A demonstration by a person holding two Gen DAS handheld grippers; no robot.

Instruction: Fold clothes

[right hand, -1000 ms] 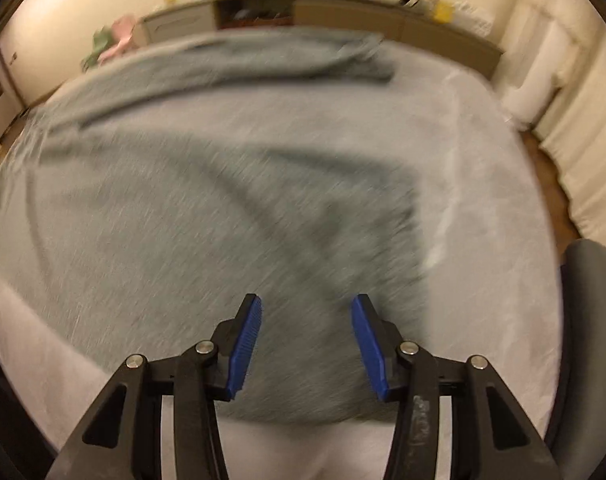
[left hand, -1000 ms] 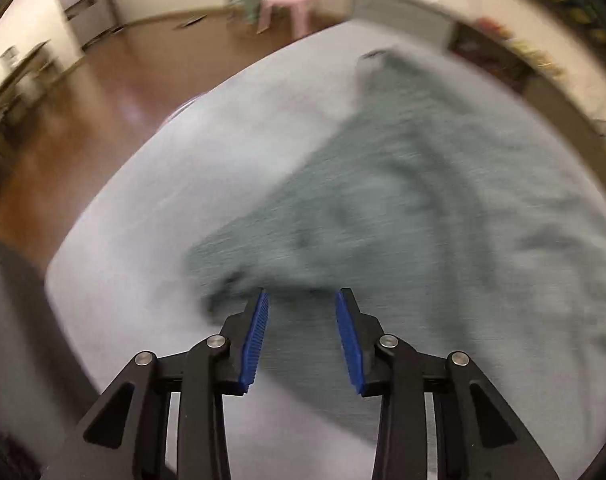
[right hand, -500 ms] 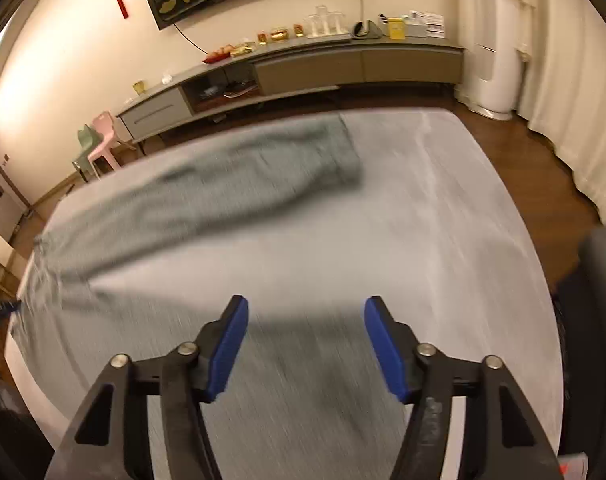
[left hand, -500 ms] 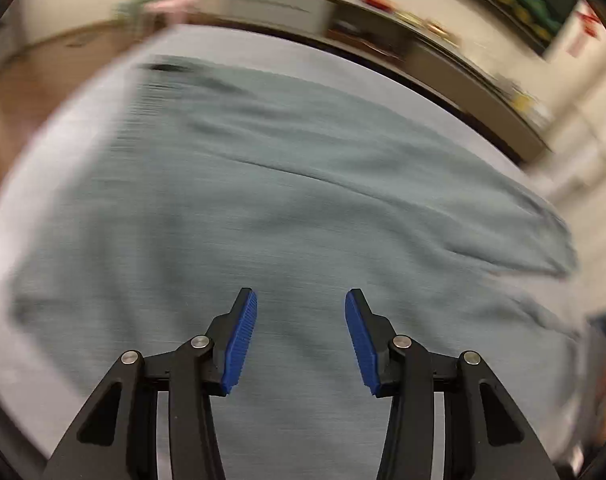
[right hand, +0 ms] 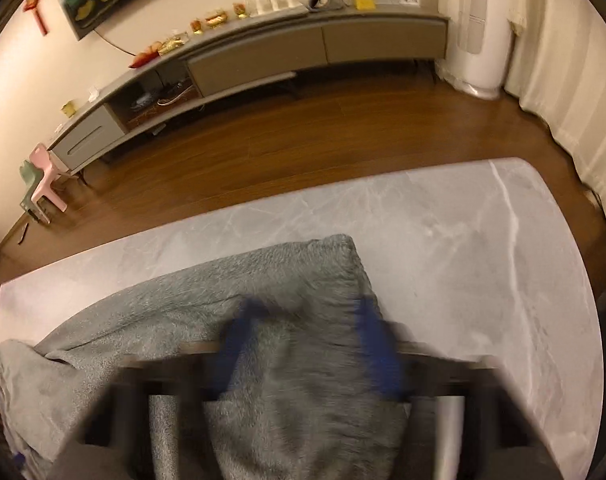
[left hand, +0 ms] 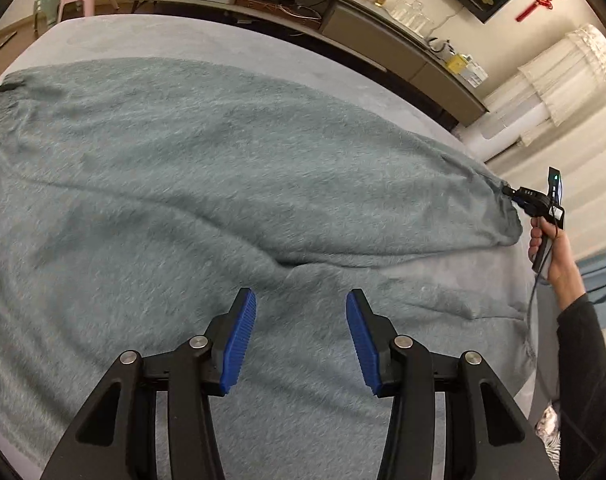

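Fuzzy grey-green trousers (left hand: 223, 168) lie spread across a grey marbled table (left hand: 183, 36). My left gripper (left hand: 301, 320) hovers open over the middle of the cloth, with nothing between its blue pads. At the far right a hand (left hand: 551, 248) holds my right gripper (left hand: 511, 194) at the end of one trouser leg, and the cloth draws to a point there. In the right wrist view that leg end (right hand: 295, 280) lies between the blurred jaws of my right gripper (right hand: 303, 320), which are closing on it.
Bare table (right hand: 463, 260) lies beyond and to the right of the leg end. Past the table's far edge are a wooden floor (right hand: 343, 128), a long low cabinet (right hand: 303, 48), a white appliance (right hand: 479, 40) and small pink and green chairs (right hand: 43, 184).
My left gripper swung from the garment's left edge to over its middle and opened a little wider. My right gripper travelled right to the leg end, and its jaws closed in on the cloth.
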